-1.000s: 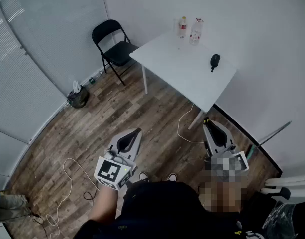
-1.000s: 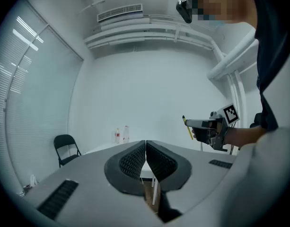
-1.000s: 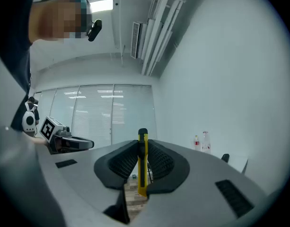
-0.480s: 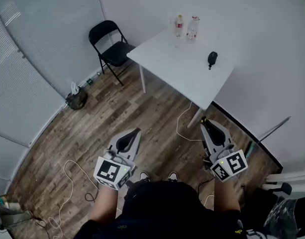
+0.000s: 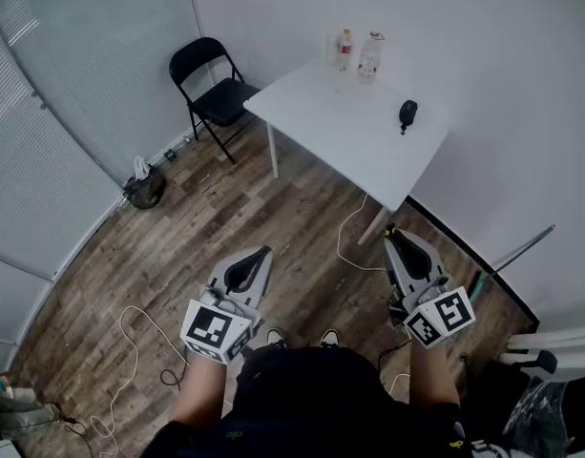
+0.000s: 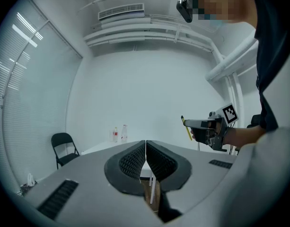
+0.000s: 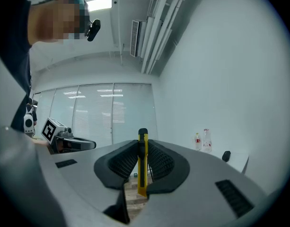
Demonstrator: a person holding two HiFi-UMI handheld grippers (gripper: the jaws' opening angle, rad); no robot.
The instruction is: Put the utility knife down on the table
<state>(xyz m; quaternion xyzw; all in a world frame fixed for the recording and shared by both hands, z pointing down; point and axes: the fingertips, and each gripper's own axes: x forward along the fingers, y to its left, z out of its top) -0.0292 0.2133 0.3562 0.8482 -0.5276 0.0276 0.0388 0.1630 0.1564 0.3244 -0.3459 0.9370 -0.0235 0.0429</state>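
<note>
A yellow utility knife (image 7: 143, 174) with a black slider stands upright between the pads of my right gripper (image 7: 143, 148), which is shut on it. In the head view that right gripper (image 5: 393, 237) hovers over the wooden floor, short of the white table (image 5: 340, 136) and near its closest corner. The knife's yellow end (image 5: 391, 229) barely shows at the jaw tips. My left gripper (image 5: 264, 254) hangs over the floor at lower left. Its ribbed pads (image 6: 135, 159) meet with nothing between them. The left gripper view also catches the knife (image 6: 187, 129) sticking out of the right gripper.
On the table lie a small black object (image 5: 407, 114) and two bottles (image 5: 357, 53) at the far edge. A black folding chair (image 5: 212, 86) stands left of the table. White cables (image 5: 347, 239) run across the floor, and a bag (image 5: 143, 188) sits by the blinds.
Both grippers keep nearly the same places over the floor. The head view has shifted slightly, so the table sits a little further left.
</note>
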